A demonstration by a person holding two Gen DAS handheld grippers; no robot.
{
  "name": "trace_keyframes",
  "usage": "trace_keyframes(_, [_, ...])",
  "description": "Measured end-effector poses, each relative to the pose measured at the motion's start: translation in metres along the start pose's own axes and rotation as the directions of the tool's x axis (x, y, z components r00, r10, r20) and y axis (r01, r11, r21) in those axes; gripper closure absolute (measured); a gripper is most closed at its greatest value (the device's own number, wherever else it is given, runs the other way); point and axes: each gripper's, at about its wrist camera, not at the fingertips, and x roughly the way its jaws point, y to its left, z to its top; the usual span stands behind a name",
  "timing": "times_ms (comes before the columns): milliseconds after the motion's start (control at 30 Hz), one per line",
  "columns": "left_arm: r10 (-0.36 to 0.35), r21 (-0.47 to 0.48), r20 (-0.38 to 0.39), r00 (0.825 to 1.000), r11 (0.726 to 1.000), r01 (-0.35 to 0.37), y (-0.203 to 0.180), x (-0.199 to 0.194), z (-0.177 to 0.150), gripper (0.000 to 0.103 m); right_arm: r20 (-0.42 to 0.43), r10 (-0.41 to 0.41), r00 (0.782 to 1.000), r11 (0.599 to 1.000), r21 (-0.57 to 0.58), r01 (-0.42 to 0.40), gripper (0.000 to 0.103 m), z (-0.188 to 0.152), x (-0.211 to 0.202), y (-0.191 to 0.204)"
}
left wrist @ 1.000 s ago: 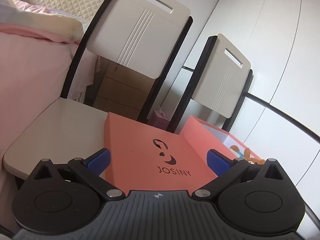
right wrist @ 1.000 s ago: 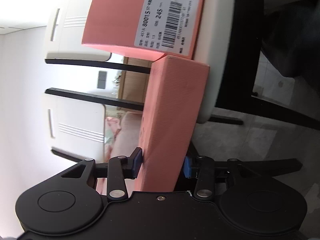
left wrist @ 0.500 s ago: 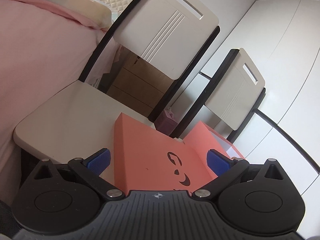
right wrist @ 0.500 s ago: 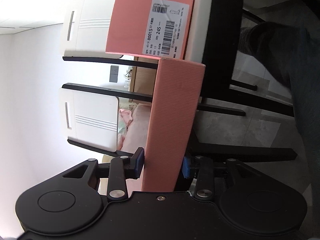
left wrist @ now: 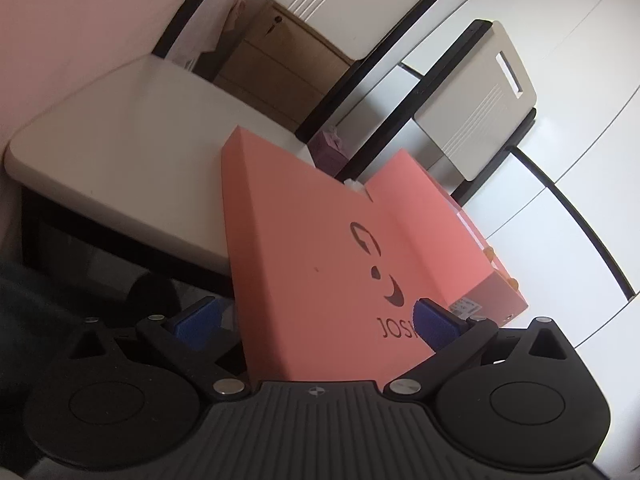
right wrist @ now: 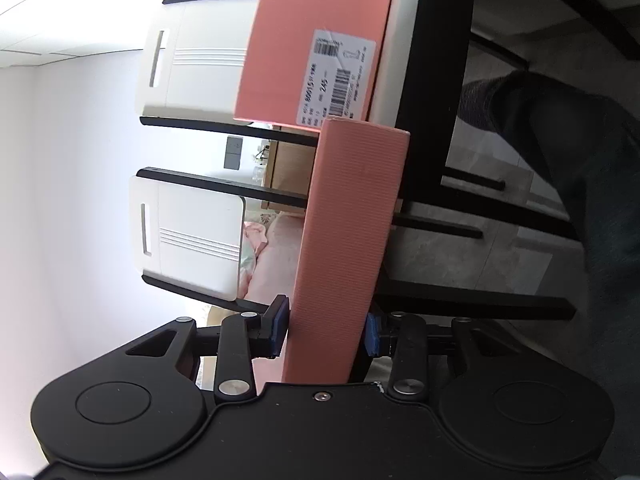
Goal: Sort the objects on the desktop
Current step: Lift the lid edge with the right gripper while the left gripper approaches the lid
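You held the right gripper (right wrist: pixel 326 332) level but rolled onto its side, so the room stood sideways in its view, and its blue pads (right wrist: pixel 279 330) were clamped on the short side wall of the pink lid (right wrist: pixel 346 240). You tipped the left gripper (left wrist: pixel 316 322) downward over the same lid (left wrist: pixel 316 264); its jaws stood apart on either side of the lid's near end, and I could not tell whether they pressed on it. The left view alone showed the lid's printed top, hanging off the near edge of the cream chair seat (left wrist: pixel 120 152). The right view alone showed the pink box (right wrist: pixel 296 56) beyond, its barcode label (right wrist: pixel 340 80) facing you, and a dark trouser leg (right wrist: pixel 580 184).
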Motion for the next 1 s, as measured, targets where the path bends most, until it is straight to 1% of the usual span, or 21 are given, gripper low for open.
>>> trace_keyframes(100, [-0.072,-0.097,-0.044,0.996,0.993,0.068,0.023,0.013,-0.009,0.001,0.009,-0.016,1.000,1.000,-0.024,0.016,0.062,0.000,-0.009,0.000])
trace_keyframes(133, [-0.106,-0.138,-0.035,0.994,0.985,0.100,0.032,0.016,-0.011,0.002,0.009,-0.031,0.999,0.999,-0.038,0.031,0.061,0.001,-0.010,0.000])
trace_keyframes(200, [-0.179,-0.238,0.005,0.984,0.955,0.175,0.052,0.020,-0.012,0.005,0.009,-0.053,0.999,0.996,-0.068,0.053,0.059,0.003,-0.011,0.002])
trace_keyframes(267, [-0.240,-0.309,0.003,0.971,0.923,0.229,0.066,0.027,-0.013,0.005,0.006,-0.065,0.998,0.993,-0.102,0.065,0.058,0.005,-0.011,0.006])
trace_keyframes(333, [-0.271,-0.323,-0.019,0.963,0.913,0.250,0.071,0.033,-0.015,0.006,0.001,-0.068,0.998,0.989,-0.128,0.068,0.057,0.006,-0.010,0.007])
trace_keyframes(433, [-0.251,-0.266,-0.021,0.968,0.935,0.237,0.068,0.035,-0.017,0.008,-0.001,-0.074,0.997,0.984,-0.162,0.073,0.056,0.008,-0.009,0.007])
trace_keyframes(500, [-0.256,-0.235,-0.027,0.966,0.941,0.243,0.065,0.040,-0.019,0.010,0.009,-0.089,0.996,0.968,-0.237,0.089,0.052,0.008,-0.008,0.012])
trace_keyframes(567, [-0.269,-0.209,-0.033,0.963,0.944,0.256,0.060,0.045,-0.022,0.012,0.012,-0.095,0.995,0.951,-0.294,0.094,0.051,0.009,-0.006,0.016])
trace_keyframes(600, [-0.276,-0.196,-0.037,0.960,0.944,0.264,0.056,0.048,-0.023,0.019,0.013,-0.095,0.995,0.946,-0.309,0.095,0.051,0.010,-0.006,0.018])
trace_keyframes(633, [-0.283,-0.183,-0.041,0.958,0.945,0.271,0.052,0.051,-0.024,0.022,0.016,-0.099,0.995,0.941,-0.324,0.098,0.051,0.010,-0.005,0.020])
trace_keyframes(733, [-0.228,-0.105,-0.042,0.973,0.969,0.223,0.039,0.051,-0.025,0.032,0.018,-0.094,0.995,0.930,-0.354,0.095,0.051,0.013,-0.002,0.026])
trace_keyframes(900, [-0.243,-0.091,-0.001,0.970,0.966,0.242,0.036,0.036,-0.024,0.035,0.022,-0.059,0.998,0.905,-0.422,0.062,0.050,0.012,0.000,0.040])
trace_keyframes(1000, [-0.243,-0.051,0.031,0.970,0.968,0.244,0.031,0.021,-0.021,0.035,0.012,-0.035,0.999,0.900,-0.434,0.037,0.050,0.011,0.001,0.047])
